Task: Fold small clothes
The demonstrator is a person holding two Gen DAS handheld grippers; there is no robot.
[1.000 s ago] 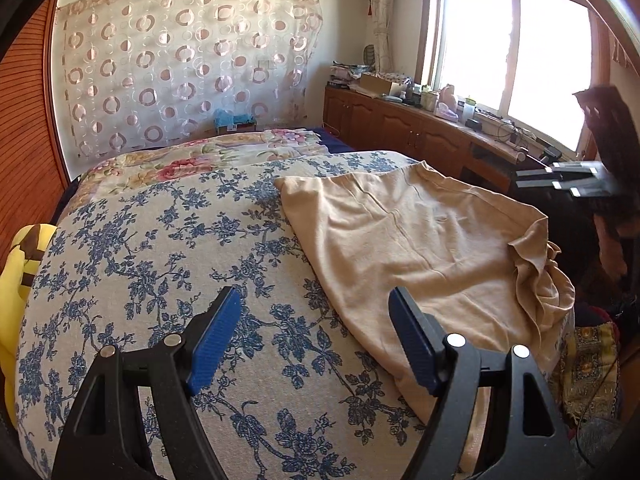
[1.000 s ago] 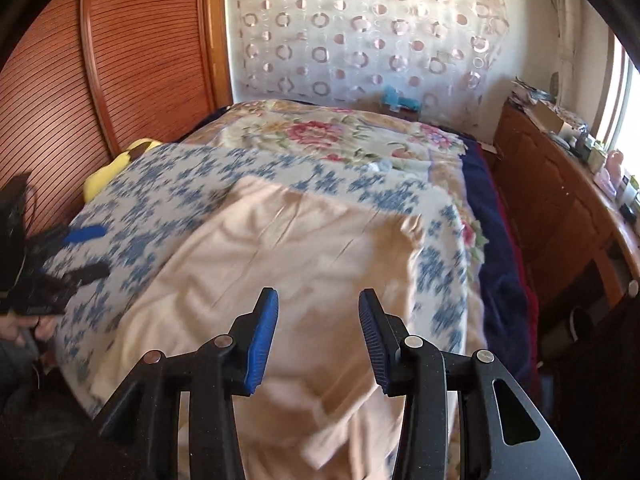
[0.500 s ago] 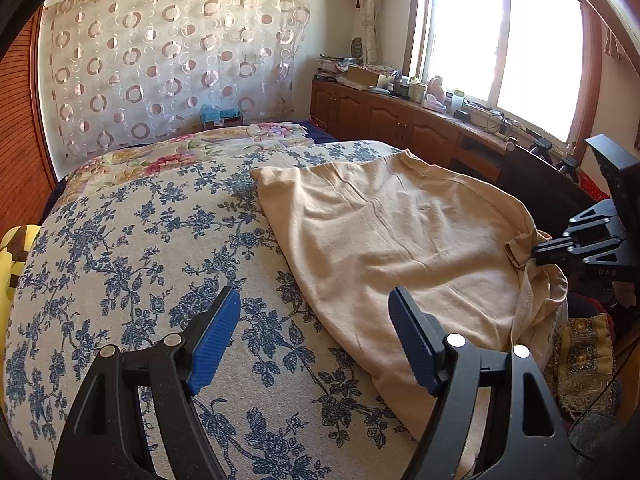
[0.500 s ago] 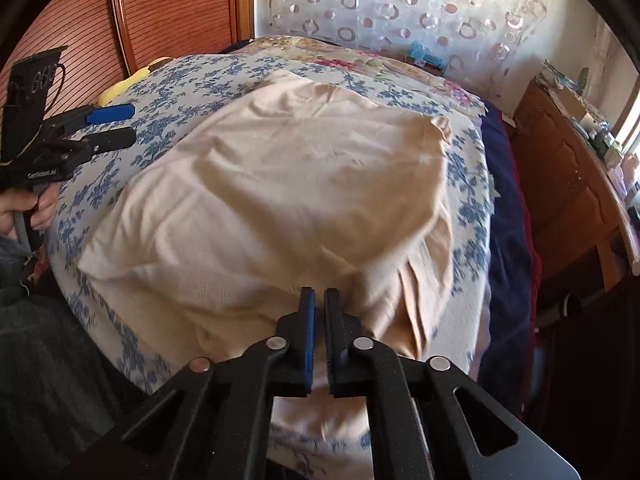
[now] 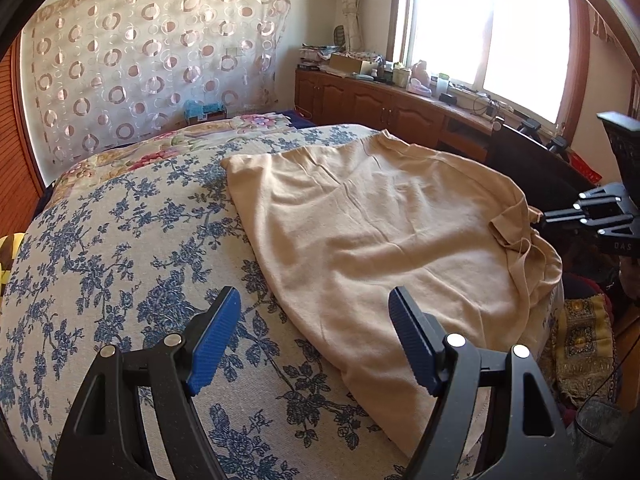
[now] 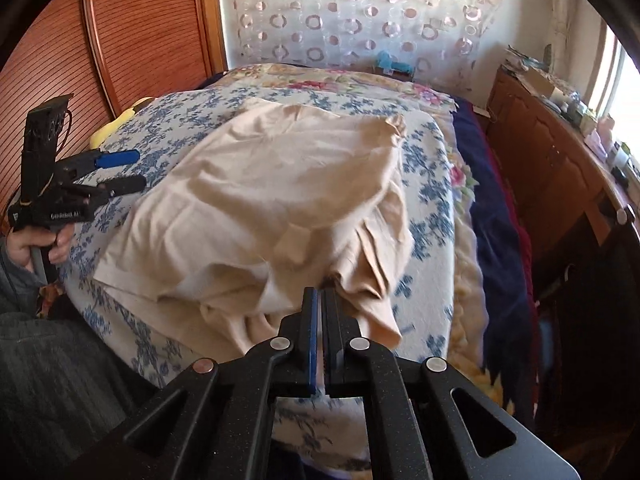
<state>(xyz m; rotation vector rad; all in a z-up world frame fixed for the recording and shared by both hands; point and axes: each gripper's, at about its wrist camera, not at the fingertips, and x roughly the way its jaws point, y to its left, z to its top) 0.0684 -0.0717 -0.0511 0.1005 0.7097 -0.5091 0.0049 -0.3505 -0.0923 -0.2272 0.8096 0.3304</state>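
Right tongs (image 6: 320,300) now nipping bunched garment (image 6: 280,184) hem

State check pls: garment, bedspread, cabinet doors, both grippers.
beige knit garment: spread on the bed, unfolded, bunched at its near right edge
blue-floral bedspread: smooth, partly covered by the garment
brown wooden cabinet doors: closed
left gripper: open, empty, over the bedspread
right gripper: jaws opening, garment edge between the tips
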